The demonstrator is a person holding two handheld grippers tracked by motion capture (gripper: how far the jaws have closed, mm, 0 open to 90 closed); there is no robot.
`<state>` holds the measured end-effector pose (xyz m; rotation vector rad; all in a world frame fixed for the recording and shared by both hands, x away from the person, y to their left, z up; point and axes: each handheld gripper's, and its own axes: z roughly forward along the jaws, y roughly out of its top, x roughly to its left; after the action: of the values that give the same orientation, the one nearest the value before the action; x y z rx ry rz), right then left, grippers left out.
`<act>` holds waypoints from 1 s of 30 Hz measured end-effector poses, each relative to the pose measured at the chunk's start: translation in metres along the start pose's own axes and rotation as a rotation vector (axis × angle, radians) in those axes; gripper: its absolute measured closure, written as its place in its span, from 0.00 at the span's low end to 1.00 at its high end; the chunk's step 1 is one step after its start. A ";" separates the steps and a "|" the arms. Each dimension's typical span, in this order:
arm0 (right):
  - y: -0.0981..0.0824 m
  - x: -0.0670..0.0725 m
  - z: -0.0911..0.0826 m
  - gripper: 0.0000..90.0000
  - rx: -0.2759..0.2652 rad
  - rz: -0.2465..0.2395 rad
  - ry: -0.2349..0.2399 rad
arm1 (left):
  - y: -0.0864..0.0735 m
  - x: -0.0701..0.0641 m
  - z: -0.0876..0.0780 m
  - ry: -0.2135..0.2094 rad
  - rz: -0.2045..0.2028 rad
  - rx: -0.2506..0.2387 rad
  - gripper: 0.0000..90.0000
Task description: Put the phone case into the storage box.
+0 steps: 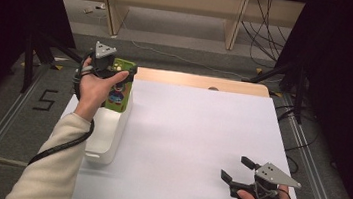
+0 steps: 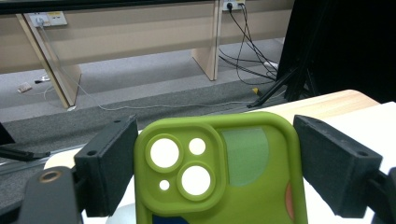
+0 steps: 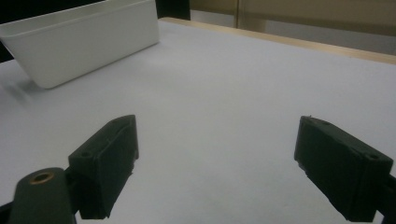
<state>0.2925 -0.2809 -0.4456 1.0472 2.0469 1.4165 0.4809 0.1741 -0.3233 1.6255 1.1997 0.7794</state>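
1. Left claw (image 1: 126, 69) — clamped on the green case (image 1: 119, 89), held upright over the bin's (image 1: 106, 137) far end, at about 10 o'clock on the table (image 1: 195, 142).
2. Step, I judge: dropping the case into the bin; next calls for lowering, then releasing.
3. Right claw (image 1: 237, 169) — jaws wide, empty, idle at 5 o'clock.

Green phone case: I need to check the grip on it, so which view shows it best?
The left gripper view: the green phone case sits close up between the left gripper jaws. The high view shows it small, partly behind the hand, over the white bin.
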 end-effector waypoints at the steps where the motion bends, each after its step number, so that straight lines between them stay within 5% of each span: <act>1: 0.000 0.000 0.000 0.16 0.000 0.000 -0.001 | 0.000 0.000 0.000 0.002 0.002 0.001 0.19; 30: 0.000 0.000 0.000 0.16 0.001 0.002 -0.002 | -0.003 0.011 0.001 0.031 -0.010 0.010 0.19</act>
<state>0.2926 -0.2811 -0.4456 1.0513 2.0451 1.4151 0.4843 0.1841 -0.3269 1.6192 1.2344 0.7961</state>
